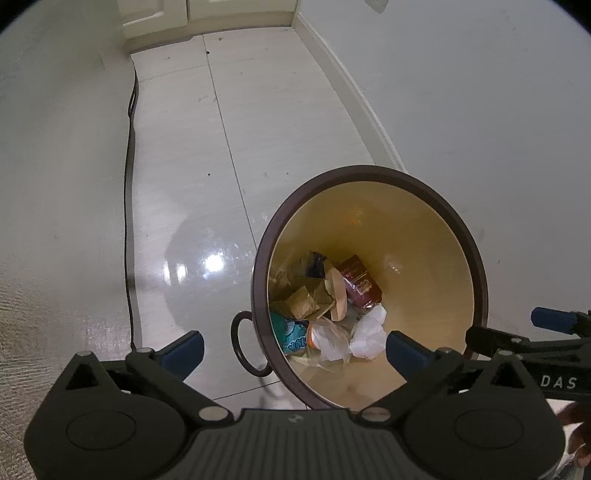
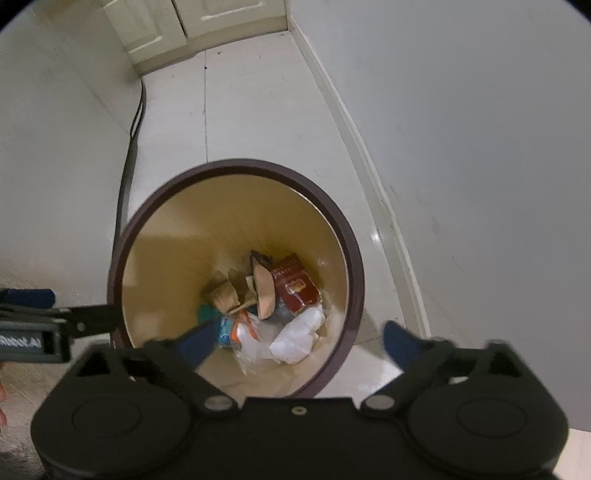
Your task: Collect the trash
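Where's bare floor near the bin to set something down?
Free: the tiled floor between the black cable and the bin, and the stretch beyond it toward the cabinet doors. Tight: the gap between bin and right-hand wall. The bin bottom is crowded with trash.

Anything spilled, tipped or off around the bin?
Nothing stands out. The bin stands upright with the trash inside: red packet, white tissue, brown paper. No litter shows on the floor. Both tongs are open and empty.
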Motion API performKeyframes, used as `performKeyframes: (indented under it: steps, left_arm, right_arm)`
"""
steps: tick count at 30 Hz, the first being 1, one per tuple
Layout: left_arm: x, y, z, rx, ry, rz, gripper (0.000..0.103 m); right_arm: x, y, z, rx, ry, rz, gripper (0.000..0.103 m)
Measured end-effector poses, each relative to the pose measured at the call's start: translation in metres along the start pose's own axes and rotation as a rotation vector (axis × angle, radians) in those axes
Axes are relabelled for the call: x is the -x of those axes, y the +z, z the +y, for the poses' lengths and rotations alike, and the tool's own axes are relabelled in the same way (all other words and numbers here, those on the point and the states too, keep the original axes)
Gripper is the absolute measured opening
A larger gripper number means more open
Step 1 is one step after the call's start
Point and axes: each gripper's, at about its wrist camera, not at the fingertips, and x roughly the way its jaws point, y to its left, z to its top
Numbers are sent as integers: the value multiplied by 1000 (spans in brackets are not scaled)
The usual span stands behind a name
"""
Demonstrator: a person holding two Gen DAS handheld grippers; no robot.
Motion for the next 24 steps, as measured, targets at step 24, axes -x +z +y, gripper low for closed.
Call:
performKeyframes:
  steps: [24]
  left_arm:
    - [67, -18, -1, -19, 75, -93, 103]
  right_arm:
    - [55, -9, -3, -45, -93, -81, 103]
